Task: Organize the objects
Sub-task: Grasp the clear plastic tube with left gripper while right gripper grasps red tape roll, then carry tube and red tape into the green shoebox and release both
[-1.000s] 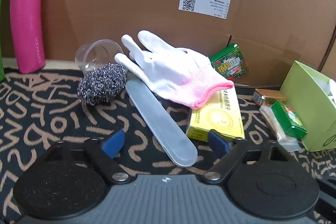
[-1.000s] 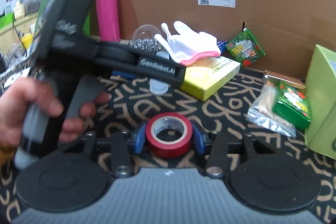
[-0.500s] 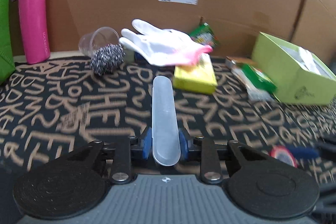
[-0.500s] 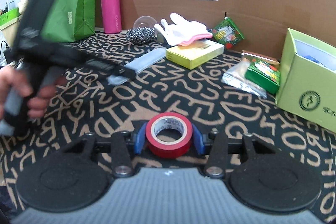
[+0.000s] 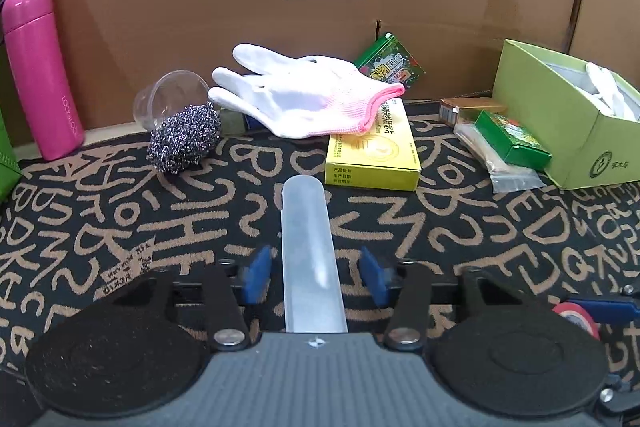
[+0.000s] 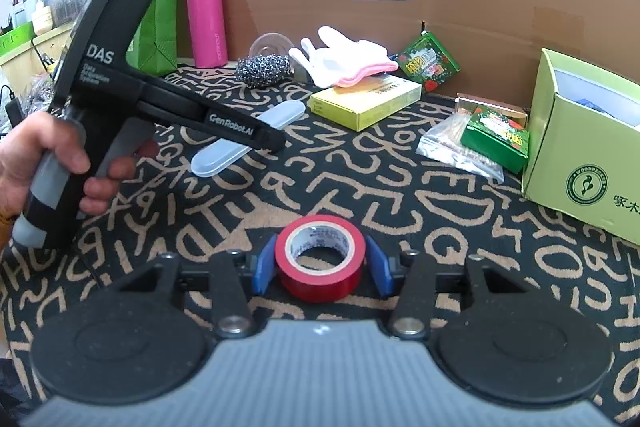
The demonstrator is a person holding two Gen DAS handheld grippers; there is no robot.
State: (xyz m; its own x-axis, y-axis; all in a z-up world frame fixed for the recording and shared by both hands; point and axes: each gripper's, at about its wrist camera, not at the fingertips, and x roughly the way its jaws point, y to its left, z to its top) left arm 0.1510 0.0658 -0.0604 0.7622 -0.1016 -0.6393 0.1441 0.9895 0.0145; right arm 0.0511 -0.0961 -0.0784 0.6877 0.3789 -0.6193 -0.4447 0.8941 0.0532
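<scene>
A long translucent plastic case [image 5: 308, 251] lies on the patterned mat between the fingers of my left gripper [image 5: 314, 277]; the blue pads stand apart from its sides, so the gripper is open. The case also shows in the right wrist view [image 6: 248, 139], partly under the left gripper's body [image 6: 168, 107]. My right gripper [image 6: 320, 267] is shut on a red tape roll [image 6: 320, 257], which also peeks in at the right of the left wrist view [image 5: 576, 317].
At the back lie a white glove [image 5: 304, 91] on a yellow box [image 5: 372, 151], a steel scourer [image 5: 184, 137], a clear cup [image 5: 168, 99] and a pink bottle [image 5: 40, 71]. A green open box [image 5: 560, 123] stands right, small green packets [image 5: 512, 139] beside it. Cardboard walls behind.
My left gripper closed on the case, pulled it back from the pile, and has now opened, leaving it on the mat. The right gripper kept hold of the tape.
</scene>
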